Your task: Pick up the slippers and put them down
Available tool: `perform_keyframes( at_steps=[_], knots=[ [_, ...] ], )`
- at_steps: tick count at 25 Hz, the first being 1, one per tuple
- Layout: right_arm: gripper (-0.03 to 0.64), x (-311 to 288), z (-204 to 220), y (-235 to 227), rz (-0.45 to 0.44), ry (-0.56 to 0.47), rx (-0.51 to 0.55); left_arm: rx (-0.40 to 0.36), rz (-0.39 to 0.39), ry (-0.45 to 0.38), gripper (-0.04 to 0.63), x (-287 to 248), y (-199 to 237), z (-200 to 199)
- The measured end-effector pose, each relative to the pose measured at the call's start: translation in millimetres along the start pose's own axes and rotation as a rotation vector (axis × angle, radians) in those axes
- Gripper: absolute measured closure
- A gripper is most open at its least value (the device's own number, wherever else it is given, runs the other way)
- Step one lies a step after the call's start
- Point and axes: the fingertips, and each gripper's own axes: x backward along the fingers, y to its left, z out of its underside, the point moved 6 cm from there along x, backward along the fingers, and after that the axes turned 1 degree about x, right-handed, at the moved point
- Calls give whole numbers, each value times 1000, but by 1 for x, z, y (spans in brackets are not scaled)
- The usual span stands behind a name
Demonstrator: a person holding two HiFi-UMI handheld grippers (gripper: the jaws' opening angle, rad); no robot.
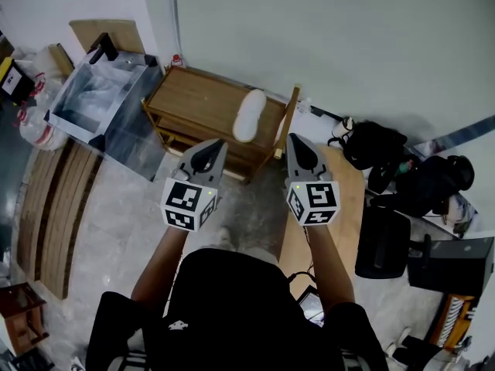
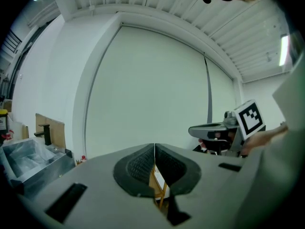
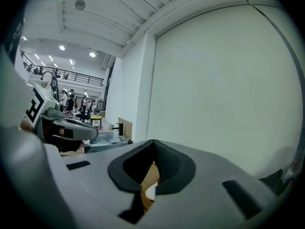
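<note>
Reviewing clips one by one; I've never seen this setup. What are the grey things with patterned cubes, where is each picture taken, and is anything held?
A person holds a two-jaw tool in each hand: the left gripper and the right gripper; the cubes belong to them. One picture comes from a camera on the person's head, looking down; the other two from cameras riding on the grippers. Ahead stands a wooden rack with one white slipper on top. Both grippers are shut and empty.

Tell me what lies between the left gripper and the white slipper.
Only the bare top of the wooden rack, as the head view shows; nothing else stands between the left gripper and the white slipper.
</note>
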Motion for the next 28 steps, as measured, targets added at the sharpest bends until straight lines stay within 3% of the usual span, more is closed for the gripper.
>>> perform_keyframes(
  at_steps=[15,28],
  knots=[
    [629,-36,20,-24,23,56,12,58,19,53,589,-38,24,23],
    [629,-97,45,-82,-35,101,-11,92,-2,155,589,-124,33,46]
  ],
)
